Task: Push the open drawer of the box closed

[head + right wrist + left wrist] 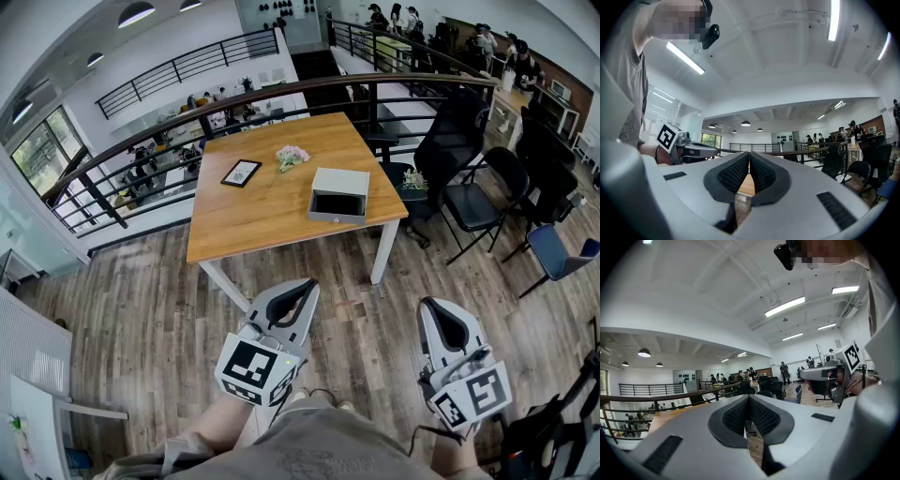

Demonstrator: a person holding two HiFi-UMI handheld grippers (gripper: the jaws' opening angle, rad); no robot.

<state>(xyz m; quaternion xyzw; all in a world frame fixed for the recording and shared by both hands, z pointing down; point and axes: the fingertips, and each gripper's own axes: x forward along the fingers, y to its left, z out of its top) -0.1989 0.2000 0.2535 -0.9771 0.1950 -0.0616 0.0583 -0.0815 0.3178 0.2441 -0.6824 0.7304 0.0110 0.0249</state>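
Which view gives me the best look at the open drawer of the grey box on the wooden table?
The head view: the grey box sits on the wooden table with its drawer pulled out toward the near edge, dark inside showing. Neither gripper view shows the box.

A wooden table [272,211] with white legs [382,251] stands on a floor [169,309] made of wooden planks. Three things lie on the table top, and they do not touch each other. From the middle of the table, a grey box [339,184] sits at 3 o'clock, close to the right edge. Its drawer [337,205] is pulled out toward 6 o'clock, and the inside looks dark. A small black frame [242,172] lies flat at 10 o'clock. A little bunch of pale flowers [292,157] lies at 12 o'clock, between the frame and the box. Dark chairs [469,202] stand on the floor at 3 o'clock from the table.
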